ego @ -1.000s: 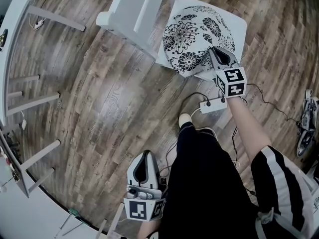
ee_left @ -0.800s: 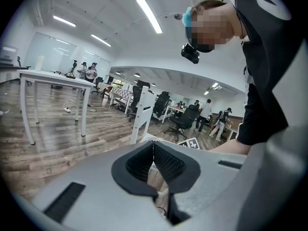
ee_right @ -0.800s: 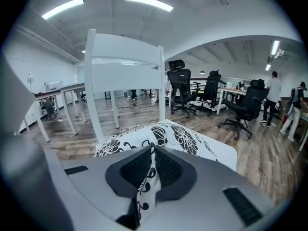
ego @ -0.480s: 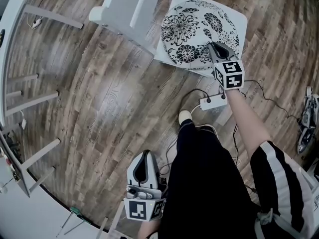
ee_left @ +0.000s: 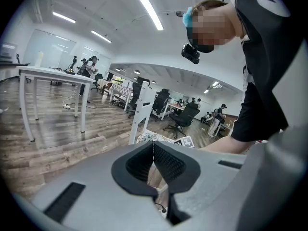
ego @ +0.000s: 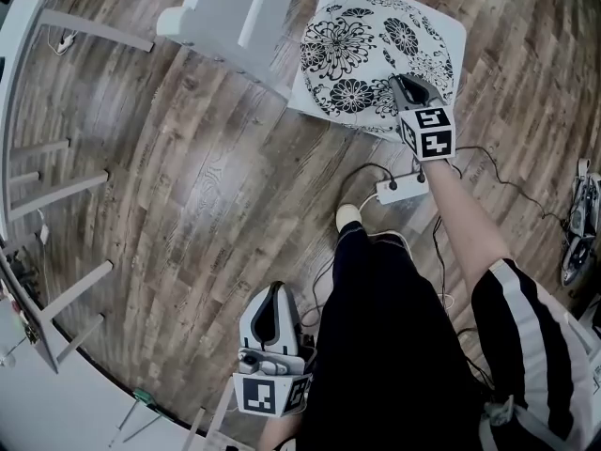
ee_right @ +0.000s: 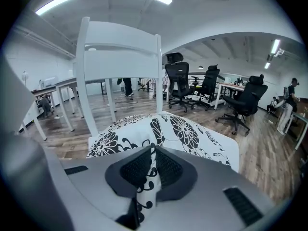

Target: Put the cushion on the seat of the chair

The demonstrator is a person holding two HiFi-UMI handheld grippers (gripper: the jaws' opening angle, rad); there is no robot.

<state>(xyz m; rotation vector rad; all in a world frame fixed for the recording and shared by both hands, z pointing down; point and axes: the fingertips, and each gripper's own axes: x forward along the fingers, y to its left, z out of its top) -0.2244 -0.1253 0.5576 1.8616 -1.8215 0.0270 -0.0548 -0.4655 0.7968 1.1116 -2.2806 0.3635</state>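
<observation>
A white cushion (ego: 371,54) (ee_right: 159,131) with black flower print lies on the seat of the white chair (ego: 451,40) (ee_right: 226,153), filling most of it. My right gripper (ego: 406,87) (ee_right: 152,170) is at the cushion's near right edge, shut on a fold of its fabric that shows between the pads. My left gripper (ego: 271,319) (ee_left: 154,165) hangs low beside the person's leg, far from the chair, its jaws shut with nothing between them.
The chair's slatted back (ego: 239,12) (ee_right: 120,57) stands on the far left side of the seat. A white power strip (ego: 402,190) with cables lies on the wood floor near the person's foot. A white table (ego: 23,92) runs along the left.
The right gripper has lowered the cushion from a bulging, lifted pose until it lies flatter on the seat. The left gripper has stayed where it was.
</observation>
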